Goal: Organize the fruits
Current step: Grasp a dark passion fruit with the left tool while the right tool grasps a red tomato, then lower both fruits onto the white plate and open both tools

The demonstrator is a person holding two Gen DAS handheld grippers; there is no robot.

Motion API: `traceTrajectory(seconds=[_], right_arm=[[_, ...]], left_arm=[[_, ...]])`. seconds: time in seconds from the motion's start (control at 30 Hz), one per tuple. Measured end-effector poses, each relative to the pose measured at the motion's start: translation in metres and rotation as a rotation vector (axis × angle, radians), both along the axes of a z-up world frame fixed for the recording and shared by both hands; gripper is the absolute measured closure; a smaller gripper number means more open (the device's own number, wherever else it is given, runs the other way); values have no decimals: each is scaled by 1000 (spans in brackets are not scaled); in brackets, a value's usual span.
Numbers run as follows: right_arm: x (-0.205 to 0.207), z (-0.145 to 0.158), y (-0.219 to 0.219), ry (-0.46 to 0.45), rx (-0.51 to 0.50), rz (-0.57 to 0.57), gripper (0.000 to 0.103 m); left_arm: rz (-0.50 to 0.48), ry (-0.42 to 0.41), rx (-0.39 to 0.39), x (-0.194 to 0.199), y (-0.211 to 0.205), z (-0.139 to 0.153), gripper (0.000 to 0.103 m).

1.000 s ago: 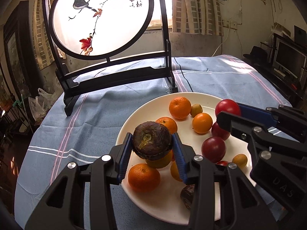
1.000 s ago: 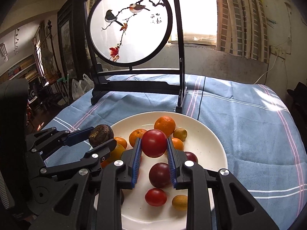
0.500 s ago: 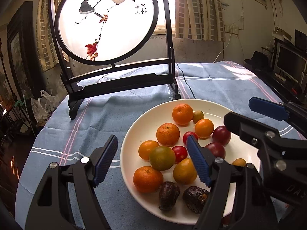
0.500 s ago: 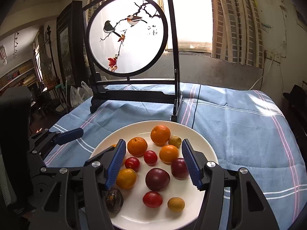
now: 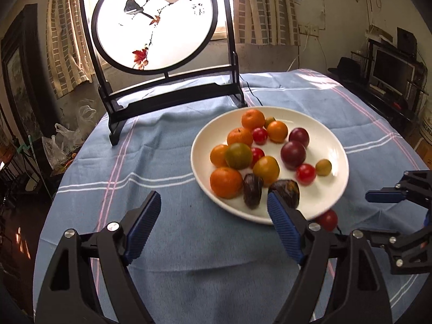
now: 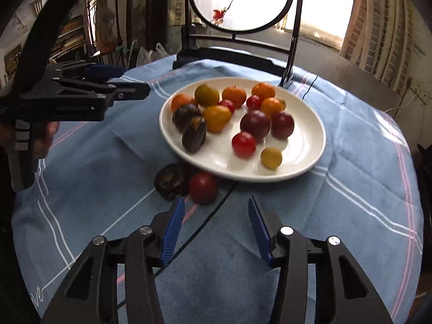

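Both grippers are hanging back from the plate (image 6: 302, 162) now, and neither is carrying anything: the left gripper (image 5: 213, 232) is showing its jaws spread wide over bare cloth (image 5: 162, 145), and the right gripper (image 6: 216, 229) is likewise gaping, its jaws empty. Most of the fruit is sitting on the plate, with oranges (image 5: 226, 182) crowding the far and left side, plums (image 6: 255, 124) and small tomatoes (image 6: 243, 144) lying toward the right, and two dark wrinkled fruits (image 6: 193, 134) resting at the near rim. But the job is not looking finished: a red fruit (image 6: 203, 187) and another dark fruit (image 6: 170, 181) are lying off the plate on the counter, touching each other and tucked just beside the near rim, right ahead of the right gripper. Those two stragglers are looking like what is left, and on the plate the colours are mingling in the middle rather than sitting in tidy groups, so some sorting may be remaining too. The round bird screen (image 5: 155, 24) is standing at the back, well apart from the action, and a thin cable (image 6: 213, 213) is running across the cloth under the right gripper, something to be minding on the next reach.
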State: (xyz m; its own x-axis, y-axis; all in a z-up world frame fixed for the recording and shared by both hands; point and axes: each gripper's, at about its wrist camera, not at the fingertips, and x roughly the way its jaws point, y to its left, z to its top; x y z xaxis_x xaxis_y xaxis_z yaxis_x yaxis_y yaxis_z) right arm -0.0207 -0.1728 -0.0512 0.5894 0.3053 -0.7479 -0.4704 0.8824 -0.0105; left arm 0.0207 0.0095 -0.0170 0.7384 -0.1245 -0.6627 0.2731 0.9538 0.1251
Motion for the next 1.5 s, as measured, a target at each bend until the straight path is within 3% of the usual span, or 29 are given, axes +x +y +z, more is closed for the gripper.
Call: traceTrajectory(seconds=[0.2,0.27,0.33,0.6,0.67,0.7,0.77,1.1,1.4,1.5], right_arm=[[24,-19,19,29,-20,44,59],[31,-23,25,36,-31,70,71],[32,-22,26,50,-22,87,74],[10,-7,-1,29,-3,25,75],[7,-7,-2,16,-30,0,75],[5,-7,-2,15,-38,-11,75],[2,-9,1,9,-62,-27,74],[-18,1,24,-36,-77,11,75],[-9,73,21,-225,41,-75,75],[3,93,18,-287,67,-121,75]], left_arm=[[-145,113,31,-28,-15,-34,24],[-204,136,37,-34,-24,-43,24],[-240,153,42,-36,-33,-48,24],[-272,177,69,-20,-68,-64,24],[-252,205,58,-10,-73,-69,39],[-247,228,44,-7,-73,-72,59],[-230,243,30,-7,-71,-72,60],[-183,122,14,-39,-41,-32,61],[48,-129,-38,-13,-26,45,61],[106,-157,-50,3,-28,56,61]])
